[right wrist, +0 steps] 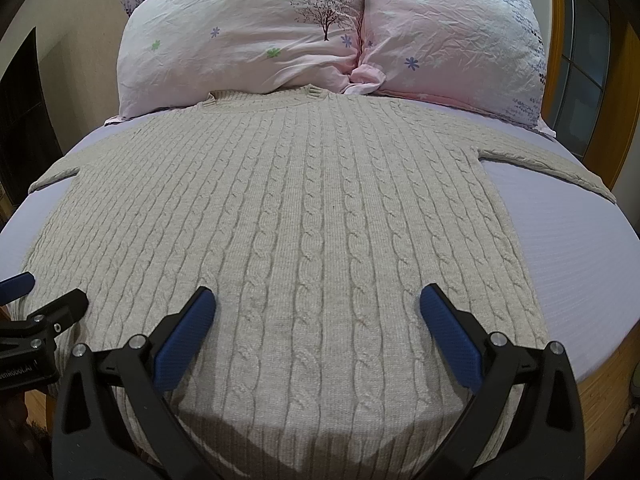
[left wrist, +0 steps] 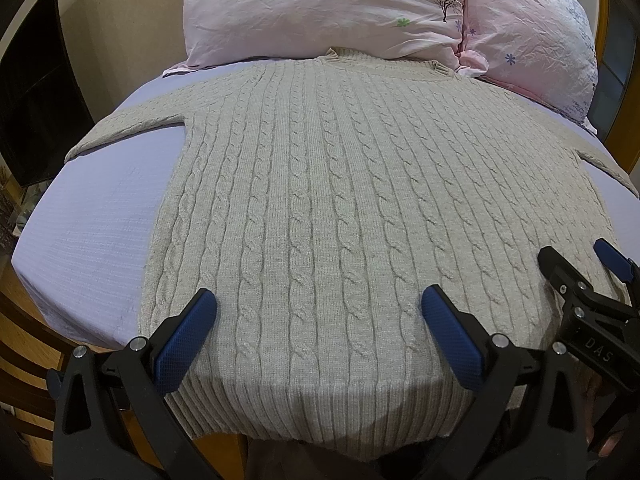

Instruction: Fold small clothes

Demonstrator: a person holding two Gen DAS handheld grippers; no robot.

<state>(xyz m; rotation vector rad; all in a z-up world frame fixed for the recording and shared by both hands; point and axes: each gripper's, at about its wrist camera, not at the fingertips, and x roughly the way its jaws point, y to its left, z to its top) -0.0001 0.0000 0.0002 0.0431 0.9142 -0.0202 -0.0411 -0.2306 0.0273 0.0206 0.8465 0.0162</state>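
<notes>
A beige cable-knit sweater (left wrist: 320, 200) lies flat on the bed, collar toward the pillows, hem toward me, sleeves spread to both sides. It also shows in the right wrist view (right wrist: 304, 216). My left gripper (left wrist: 318, 308) is open and empty, hovering over the hem's left part. My right gripper (right wrist: 318, 308) is open and empty over the hem's right part. The right gripper also appears in the left wrist view (left wrist: 572, 264), and the left gripper shows at the left edge of the right wrist view (right wrist: 44, 292).
The bed has a lilac sheet (left wrist: 92, 220) and a wooden frame (right wrist: 608, 396). Two pink flowered pillows (left wrist: 320, 12) (right wrist: 452, 40) lie at the head, touching the collar. A dark screen (left wrist: 32, 112) stands to the left.
</notes>
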